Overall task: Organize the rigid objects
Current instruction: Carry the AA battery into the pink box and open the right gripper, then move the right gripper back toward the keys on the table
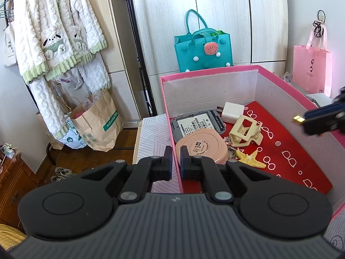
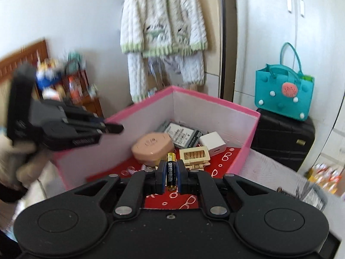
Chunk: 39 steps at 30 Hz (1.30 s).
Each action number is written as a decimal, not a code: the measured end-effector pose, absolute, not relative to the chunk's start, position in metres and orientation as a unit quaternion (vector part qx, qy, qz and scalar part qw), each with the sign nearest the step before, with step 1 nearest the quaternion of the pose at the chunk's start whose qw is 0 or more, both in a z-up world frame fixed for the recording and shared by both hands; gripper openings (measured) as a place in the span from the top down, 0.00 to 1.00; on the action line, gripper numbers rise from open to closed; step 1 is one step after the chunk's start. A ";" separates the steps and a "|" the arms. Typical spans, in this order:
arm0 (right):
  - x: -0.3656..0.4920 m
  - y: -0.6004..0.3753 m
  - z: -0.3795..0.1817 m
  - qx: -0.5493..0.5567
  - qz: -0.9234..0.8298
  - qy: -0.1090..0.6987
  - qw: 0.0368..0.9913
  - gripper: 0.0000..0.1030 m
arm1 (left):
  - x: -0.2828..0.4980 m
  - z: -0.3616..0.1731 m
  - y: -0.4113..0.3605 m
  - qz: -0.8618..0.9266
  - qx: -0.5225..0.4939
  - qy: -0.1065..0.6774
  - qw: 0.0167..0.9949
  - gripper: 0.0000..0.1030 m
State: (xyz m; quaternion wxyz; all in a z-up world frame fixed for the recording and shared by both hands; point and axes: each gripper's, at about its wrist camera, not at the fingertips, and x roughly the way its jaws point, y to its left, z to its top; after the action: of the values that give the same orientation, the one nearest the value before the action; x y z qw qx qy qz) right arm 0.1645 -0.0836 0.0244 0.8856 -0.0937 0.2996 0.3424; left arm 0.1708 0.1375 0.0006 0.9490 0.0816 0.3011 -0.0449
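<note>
The left gripper (image 1: 176, 164) clamps the near-left wall of the pink box (image 1: 215, 70). Inside, from the left, lie a grey device (image 1: 195, 124), pink round case (image 1: 201, 150), white charger (image 1: 232, 110), cream hair claw (image 1: 245, 132) and starfish (image 1: 251, 160). The right gripper (image 2: 171, 176) pinches a battery (image 2: 170, 173) above the box.

I see bright, even daylight in both views, with soft shadows. The left wrist view is sharp; a pink glare blooms off the pink bag (image 1: 311, 69) at its right edge. The right wrist view is smeared by motion blur, worst at left. Fisheye bends the wardrobe (image 1: 215, 10) lines, and dark corners vignette.
</note>
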 end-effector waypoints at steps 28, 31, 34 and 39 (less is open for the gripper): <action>0.195 -0.183 0.025 0.017 0.197 0.297 0.934 0.73 | 0.175 0.002 0.132 -0.046 0.087 0.298 0.949 0.94; 0.205 -0.196 0.008 0.032 0.181 0.319 0.930 0.70 | 0.175 0.002 0.132 -0.046 0.090 0.298 0.949 0.94; 0.215 -0.202 -0.010 0.044 0.175 0.340 0.923 0.69 | 0.173 0.002 0.135 -0.046 0.092 0.298 0.949 0.94; 0.230 -0.204 -0.037 0.063 0.180 0.370 0.909 0.69 | 0.173 0.002 0.134 -0.044 0.096 0.298 0.949 0.94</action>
State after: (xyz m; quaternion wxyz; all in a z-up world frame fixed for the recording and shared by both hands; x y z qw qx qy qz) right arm 0.2303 -0.2040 -0.0372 0.9093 0.0626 0.3701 0.1798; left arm 0.1733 0.1344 0.0018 0.9489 0.0960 0.2976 -0.0436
